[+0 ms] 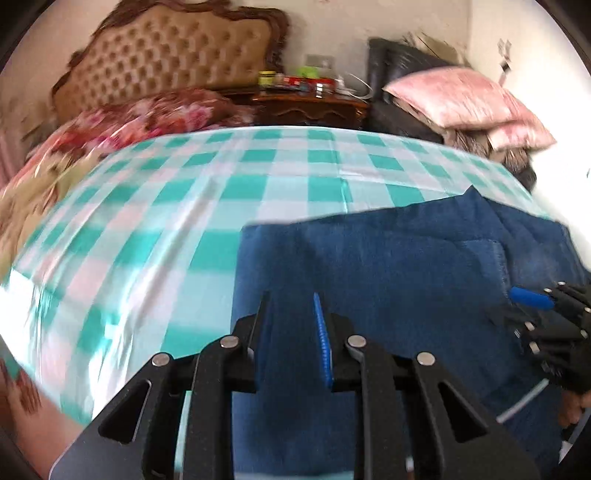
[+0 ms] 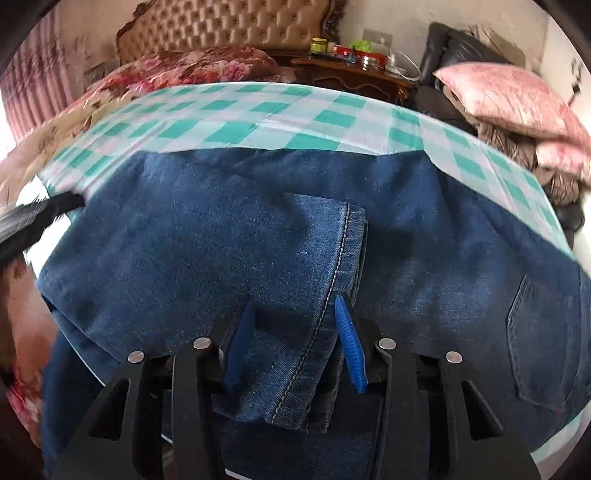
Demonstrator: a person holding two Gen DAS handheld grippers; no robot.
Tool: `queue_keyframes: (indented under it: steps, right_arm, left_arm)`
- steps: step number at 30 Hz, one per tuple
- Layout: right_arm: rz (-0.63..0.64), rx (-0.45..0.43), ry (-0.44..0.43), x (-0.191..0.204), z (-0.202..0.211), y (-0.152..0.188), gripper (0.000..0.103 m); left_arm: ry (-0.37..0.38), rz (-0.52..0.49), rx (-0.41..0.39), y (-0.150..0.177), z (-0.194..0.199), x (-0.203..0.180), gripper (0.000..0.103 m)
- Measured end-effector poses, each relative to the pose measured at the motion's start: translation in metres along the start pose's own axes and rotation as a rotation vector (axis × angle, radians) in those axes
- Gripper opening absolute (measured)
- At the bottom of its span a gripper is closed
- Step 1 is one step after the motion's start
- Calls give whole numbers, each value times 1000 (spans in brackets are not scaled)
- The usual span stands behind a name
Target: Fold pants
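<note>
Your pants, dark blue jeans, lie spread flat on the bed's green-check sheet, filling the space straight ahead of and below both grippers. Right gripper: jaws stand apart with a folded hem end of a jeans leg lying between the blue pads; the pads do not look pressed on the denim, so read it as open around the cloth, not clamped. Left gripper: jaws stand narrowly apart over the left edge of the jeans, nothing visibly pinched between them, though the frame is motion-blurred so that is a soft call. From the left wrist view your right gripper shows far to the right, low on the denim. Step in hand, as I judge it: one lengthwise or crosswise fold looks done, with a leg end laid onto the seat area beside the back pocket, and you are between grips. Next move likely calls for closing the right pads fully on that hem layer, or letting it go cleanly, then taking the left edge with the left gripper and carrying it across for the next fold. Catch all the layers together, keep the edges lined up, don't drag the sheet along. Nightstand, headboard and pink pillows sit well beyond, out of the way.
</note>
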State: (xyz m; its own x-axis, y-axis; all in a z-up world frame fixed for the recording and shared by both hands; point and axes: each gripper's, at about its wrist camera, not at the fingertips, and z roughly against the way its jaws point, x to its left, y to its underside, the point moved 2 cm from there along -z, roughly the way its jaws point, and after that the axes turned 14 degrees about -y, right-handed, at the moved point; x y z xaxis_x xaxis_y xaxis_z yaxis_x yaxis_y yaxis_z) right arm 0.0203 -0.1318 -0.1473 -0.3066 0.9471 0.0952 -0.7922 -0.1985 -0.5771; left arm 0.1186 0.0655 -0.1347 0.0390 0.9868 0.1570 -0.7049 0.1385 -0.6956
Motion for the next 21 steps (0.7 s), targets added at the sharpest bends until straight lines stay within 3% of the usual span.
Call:
queue_keyframes:
  steps: [3, 5, 7, 8, 9, 10, 13, 14, 16, 19, 21]
  right_arm:
    - [-6, 1, 2, -2, -2, -1, 43]
    - [4, -1, 3, -2, -2, 1, 43]
    - [21, 0, 4, -1, -1, 2, 43]
    - [25, 2, -1, -1, 0, 3, 43]
    - [28, 5, -5, -1, 0, 3, 43]
    - [29, 7, -8, -2, 0, 3, 44]
    - [25, 17, -14, -2, 0, 2, 44]
    - [25, 19, -14, -2, 0, 2, 44]
    - [26, 17, -10, -1, 0, 2, 44]
    - [22, 7, 0, 0, 1, 4, 44]
    - [8, -6, 10, -3, 1, 7, 48]
  left_arm:
    - [68, -34, 78, -24, -45, -6, 22]
    - [24, -39, 143, -30, -70, -3, 17]
    - [19, 16, 165, -34, -79, 8, 10]
    - [-12, 48, 167, -36, -79, 13, 10]
    - [-103, 74, 163, -36, -74, 19, 10]
    - [-142, 96, 155, -33, -67, 23, 10]
    - [-51, 165, 138, -17, -44, 24, 16]
    - [-44, 158, 131, -10, -37, 21, 22]
    - [-54, 147, 125, 7, -24, 19, 34]
    - [-50, 204, 132, 26, -12, 30, 35]
    - [-86, 242, 128, 36, -6, 46, 35]
